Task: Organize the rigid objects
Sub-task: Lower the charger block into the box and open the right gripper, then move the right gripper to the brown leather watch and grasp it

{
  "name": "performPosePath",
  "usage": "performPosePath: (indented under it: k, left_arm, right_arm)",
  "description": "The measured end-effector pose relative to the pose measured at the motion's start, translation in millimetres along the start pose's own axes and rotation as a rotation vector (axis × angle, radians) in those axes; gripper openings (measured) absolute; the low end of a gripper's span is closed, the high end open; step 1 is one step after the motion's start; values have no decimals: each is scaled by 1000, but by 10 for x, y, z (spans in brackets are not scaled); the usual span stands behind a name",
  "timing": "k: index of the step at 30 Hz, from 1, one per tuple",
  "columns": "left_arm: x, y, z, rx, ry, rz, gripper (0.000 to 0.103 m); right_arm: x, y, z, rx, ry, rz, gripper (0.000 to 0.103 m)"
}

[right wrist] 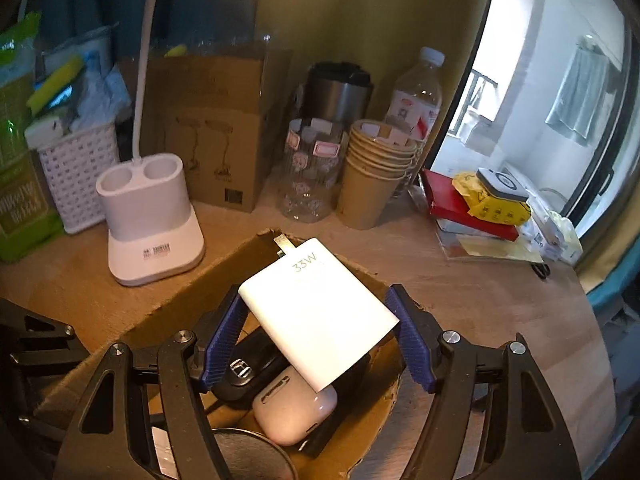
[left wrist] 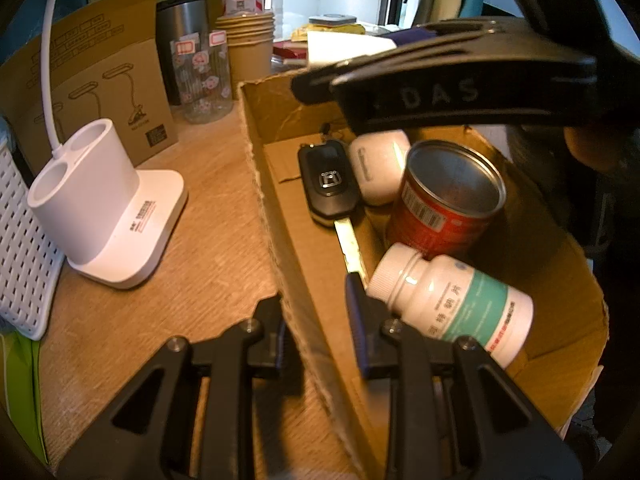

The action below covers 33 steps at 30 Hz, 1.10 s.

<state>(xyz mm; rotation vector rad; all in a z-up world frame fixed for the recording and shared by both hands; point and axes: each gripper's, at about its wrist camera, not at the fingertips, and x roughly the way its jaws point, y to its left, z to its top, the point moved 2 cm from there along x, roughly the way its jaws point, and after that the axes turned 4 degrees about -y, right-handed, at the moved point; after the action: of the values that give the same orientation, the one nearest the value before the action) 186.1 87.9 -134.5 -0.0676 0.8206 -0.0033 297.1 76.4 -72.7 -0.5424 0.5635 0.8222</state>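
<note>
Two grips: left fingers point(left wrist: 320, 344) pinch the cardboard box point(left wrist: 276, 240) wall narrowly, right fingers point(right wrist: 316, 334) clamp a white charger point(right wrist: 320, 312).

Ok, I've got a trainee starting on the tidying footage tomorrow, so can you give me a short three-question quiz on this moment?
1. True or false: the right gripper holds the white 33W charger block above the brown cardboard box.
2. What does the left gripper pinch? A) the box's side wall B) the red tin can C) the white pill bottle with a teal label
3. Name the black object lying beside the white earbud case in the box.

Key: 1 true. 2 A. 3 the black car key.
</note>
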Motion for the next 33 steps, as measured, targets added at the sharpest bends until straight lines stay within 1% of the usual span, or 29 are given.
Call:
performPosePath:
  k: [2,6,13,17,19,22,24,25,33]
  left_arm:
    - [0,-2,0,0,0,0,27]
    - [0,1,0,0,0,0,27]
    - [1,-6,-1,0,0,0,27]
    - [3,-14,-3,-1,0,0,27]
    - [3,-22,-3,-1,0,0,27]
    - [4,-26,-3,1,2,0,27]
    - [6,-28,-5,-2,2,-2,27]
    - [6,-30,-10,-2,1,-2,27]
    - [-1,-51,-20,-2,1,-3,27]
  right_arm:
    - [57,-21,-11,-2,31,24,74]
    - [173,-112,-23,36,86,70,74]
    - [263,-174,-50,66,129,54,74]
    - [263,-186,-29,82,134,70,74]
    - [252,-180,-21,75,134,58,74]
    - [182,-172,20,57,104,40,75]
    - [144,-179,57,58,93,26,80]
    - [130,-185,70,59,88,25,80]
    - [45,-315,46,122,55,22,80]
